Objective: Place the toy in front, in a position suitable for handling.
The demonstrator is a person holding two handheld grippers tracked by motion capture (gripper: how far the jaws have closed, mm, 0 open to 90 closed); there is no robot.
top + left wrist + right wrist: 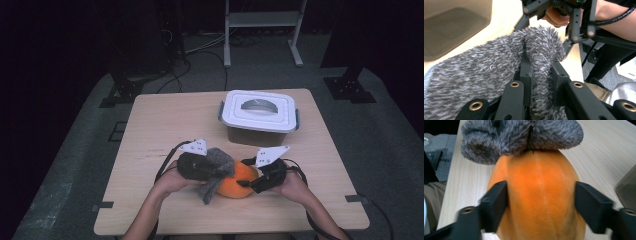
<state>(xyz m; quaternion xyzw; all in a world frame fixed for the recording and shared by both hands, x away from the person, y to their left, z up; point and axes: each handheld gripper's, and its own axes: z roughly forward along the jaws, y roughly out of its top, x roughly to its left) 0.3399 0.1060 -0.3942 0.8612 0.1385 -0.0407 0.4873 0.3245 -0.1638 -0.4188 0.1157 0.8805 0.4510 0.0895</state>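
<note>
The table [165,115] carries it all; its far half, well beyond both of your tongs, holds the lidded bin [259,117], shut and untouched.

Nearer you, between the two tongs, lies the orange plush [239,181], a rounded, egg-like body resting on the wood. In the right gripper view its long axis runs straight away from your right tongs [541,202] toward the left ones, with the seam down the middle. Draped over its far end, on the side toward your left hand, is the grey fuzzy cloth [216,167], which hangs down off the plush to the table in the high view.

Your left tongs [541,75] are clamped tight on a fold of that cloth: the pile bulges up between the two jaws and spills over either side. Your right tongs stand apart, one jaw on each flank of the plush; the left jaw sits against the orange skin, the right jaw shows a sliver of gap, so you straddle it rather than squeeze it.

The move ahead likely turns on this line-up: cloth and plush lie on one axis between your hands, the cloth nearer your left, the plush body nearer your right. Pulling the left hand away along that axis should slide the cloth off, provided the right tongs close enough to pin the plush.
</note>
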